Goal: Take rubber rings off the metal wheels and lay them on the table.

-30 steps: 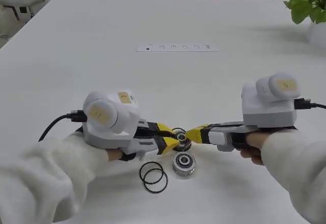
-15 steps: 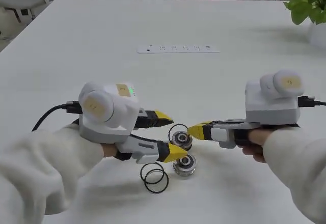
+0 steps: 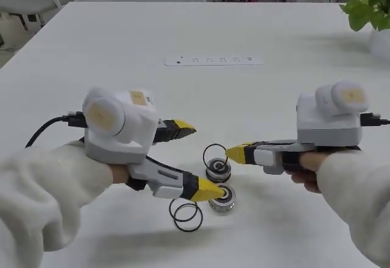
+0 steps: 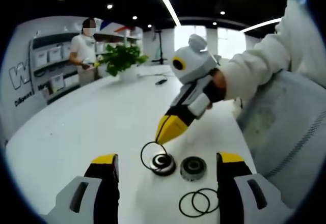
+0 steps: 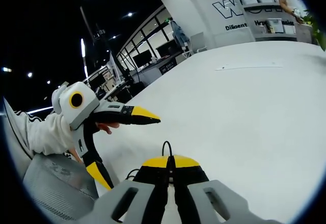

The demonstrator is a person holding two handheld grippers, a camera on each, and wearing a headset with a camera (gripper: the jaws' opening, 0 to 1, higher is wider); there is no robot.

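My right gripper (image 3: 234, 153) is shut on a thin black rubber ring (image 3: 212, 154), which stands up as a loop over a metal wheel (image 3: 218, 170). The ring's lower edge is at the wheel; I cannot tell if it is free of it. A second wheel (image 3: 222, 197) lies just in front. Two loose rings (image 3: 186, 213) lie overlapped on the table. My left gripper (image 3: 197, 159) is open, one jaw above and one jaw below the wheels, touching neither. The left gripper view has the held ring (image 4: 152, 155), both wheels (image 4: 194, 167) and the right gripper (image 4: 169, 128).
The white table (image 3: 122, 55) is wide and bare around the work. A flat white strip (image 3: 213, 61) lies further back at the centre. A potted plant (image 3: 365, 3) stands at the far right corner. A cable (image 3: 46, 131) trails from the left gripper.
My left gripper has let go of the wheel, opened wide and drawn back to the left. The right gripper has kept its hold, and the ring now stands up above the wheel.
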